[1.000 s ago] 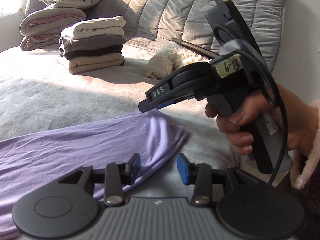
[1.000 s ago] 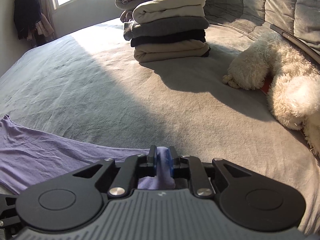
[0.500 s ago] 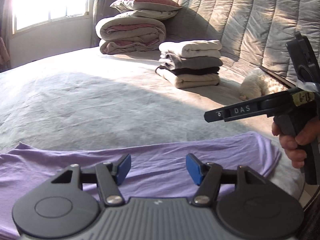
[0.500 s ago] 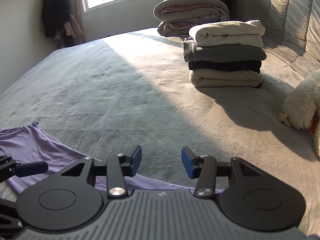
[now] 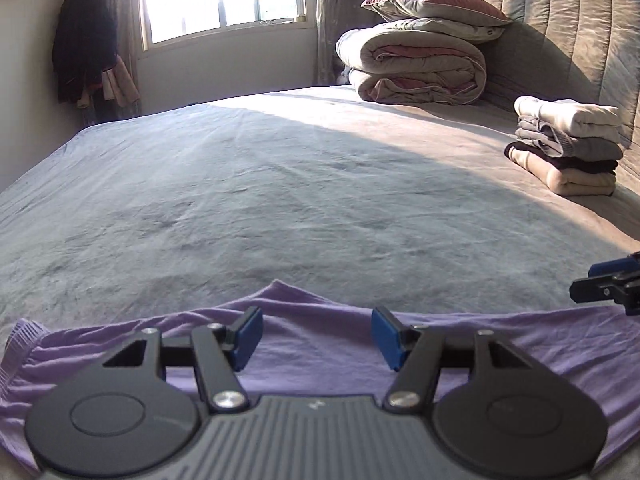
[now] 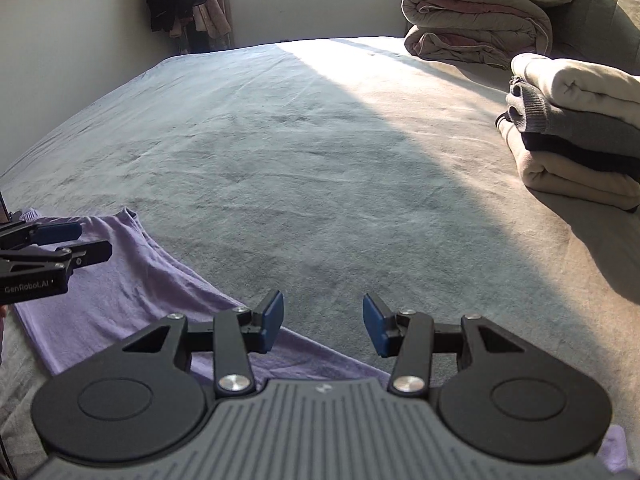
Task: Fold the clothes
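Observation:
A purple garment (image 5: 320,344) lies flat along the near edge of the grey bed, its far edge raised in a small peak. My left gripper (image 5: 317,338) hovers over it, open, with nothing between its blue pads. In the right wrist view the same purple garment (image 6: 132,280) stretches from the left to under my right gripper (image 6: 323,326), which is open and empty above the garment's far edge. The left gripper's fingers (image 6: 60,240) show at that view's left edge, and the right gripper's fingertips (image 5: 608,280) at the left wrist view's right edge.
A stack of folded clothes (image 5: 568,144) (image 6: 580,132) sits at the right near the quilted headboard (image 5: 568,40). A rolled duvet (image 5: 416,68) with pillows lies at the back. Dark clothes (image 5: 84,44) hang beside the window. The grey bedspread (image 5: 280,184) spreads wide ahead.
The right gripper let go of the purple cloth and opened. The left gripper opened wider. Both swung left along the garment, so the stack moved right and the white fluffy animal left view.

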`<state>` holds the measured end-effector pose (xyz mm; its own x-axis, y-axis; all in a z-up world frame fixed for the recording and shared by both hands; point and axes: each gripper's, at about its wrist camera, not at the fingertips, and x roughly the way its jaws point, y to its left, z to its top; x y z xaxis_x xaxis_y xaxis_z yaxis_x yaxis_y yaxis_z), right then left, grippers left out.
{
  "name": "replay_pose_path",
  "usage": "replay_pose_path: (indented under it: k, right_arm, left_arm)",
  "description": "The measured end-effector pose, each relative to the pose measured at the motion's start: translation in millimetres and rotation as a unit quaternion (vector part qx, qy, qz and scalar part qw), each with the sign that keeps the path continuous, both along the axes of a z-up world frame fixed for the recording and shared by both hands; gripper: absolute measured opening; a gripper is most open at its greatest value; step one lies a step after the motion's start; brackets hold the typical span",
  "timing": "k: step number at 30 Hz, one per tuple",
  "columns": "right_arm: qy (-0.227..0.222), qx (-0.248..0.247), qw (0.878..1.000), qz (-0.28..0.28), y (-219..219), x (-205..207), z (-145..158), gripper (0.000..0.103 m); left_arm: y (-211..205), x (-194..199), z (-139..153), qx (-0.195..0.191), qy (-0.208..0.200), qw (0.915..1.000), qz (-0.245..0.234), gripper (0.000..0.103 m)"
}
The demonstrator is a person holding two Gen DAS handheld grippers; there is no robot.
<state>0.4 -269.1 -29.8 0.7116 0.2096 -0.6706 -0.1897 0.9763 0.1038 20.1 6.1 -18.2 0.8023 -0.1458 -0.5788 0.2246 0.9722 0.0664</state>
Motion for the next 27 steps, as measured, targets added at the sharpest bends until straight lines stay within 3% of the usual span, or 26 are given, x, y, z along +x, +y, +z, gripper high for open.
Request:
replay_pose_path:
  k: [3, 7, 11, 15, 20, 22, 27]
  right_arm:
    - [0.003, 0.001, 1.000, 0.022, 11.8, 4.0, -4.3, 0.049]
    - [0.001, 0.005, 0.999, 0.052, 23.5, 5.5, -6.1, 0.049]
    - [-0.006, 0.023, 0.997, 0.074, 27.8, 8.2, -6.0, 0.040]
    - [-0.005, 0.033, 0.995, 0.089, 30.9, 12.9, -9.0, 0.038]
    - [0.004, 0.033, 0.994, 0.109, 39.0, 18.1, -15.7, 0.036]
    - [0.006, 0.032, 0.993, 0.116, 41.7, 18.5, -18.3, 0.036]
    - [0.006, 0.026, 0.992, 0.122, 42.3, 16.9, -20.9, 0.036]
  left_arm:
    - [24.3, 23.4, -2.9, -0.006, 0.000, 1.0000, 0.006, 0.060]
    - [47.7, 49.1, -7.6, -0.050, 0.009, 0.9986, -0.013, 0.056]
    - [52.5, 66.5, -16.7, -0.070, 0.035, 0.9954, -0.055, 0.055]
    - [51.0, 78.6, -24.9, -0.083, 0.056, 0.9914, -0.084, 0.054]
    - [50.5, 87.3, -28.5, -0.097, 0.071, 0.9877, -0.100, 0.043]
    - [50.7, 89.1, -28.2, -0.101, 0.081, 0.9856, -0.109, 0.032]
    - [53.3, 89.9, -26.5, -0.124, 0.101, 0.9797, -0.121, 0.030]
